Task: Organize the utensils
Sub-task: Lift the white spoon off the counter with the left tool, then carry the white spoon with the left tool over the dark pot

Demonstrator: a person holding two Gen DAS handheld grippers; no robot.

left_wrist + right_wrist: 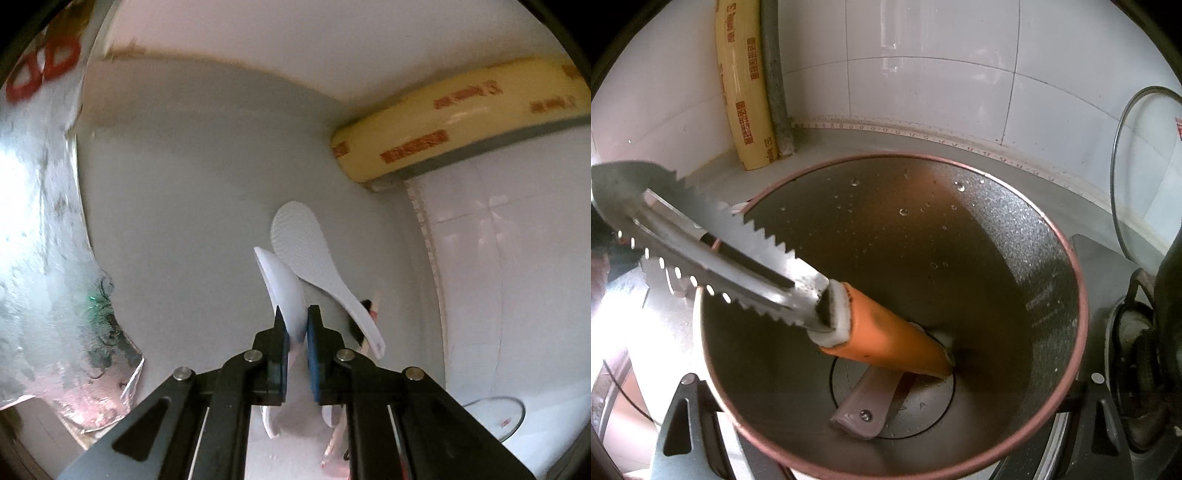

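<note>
Left wrist view: a white ceramic spoon point(286, 295), smooth and glossy with a curved bowl, stands nearly upright between the blue pads point(314, 354) of the left gripper point(295, 321). The pads press its sides, so the narrow jaws are clamped on it. Just beyond and to the right of the fingertips lies a white plastic rice paddle point(314, 266), its oval blade stippled with fine bumps, its handle running down to the right past the right finger. Both are over a matt grey countertop point(203, 203). Far left of the fingers hangs crinkled silver foil point(40, 229) with red ring prints. Ahead and to the right a cream roll with red print point(461, 122) leans along the white tiled wall point(517, 258). Low right of the fingers shows the rim of a glass lid point(509, 417).

Right wrist view: a deep round pot point(1052, 258), dark speckled inside with a copper-coloured rim and water drops on its wall, fills the space between the fingers of the right gripper point(879, 424). Only the finger bases show at the lower corners, set wide either side of the pot; contact with its wall cannot be told. Inside it stand steel tongs point(738, 258) with saw-toothed edges and an orange handle sleeve point(886, 332), tilted up to the left, and a flat grey handle piece point(864, 406) on the pot floor.
</note>
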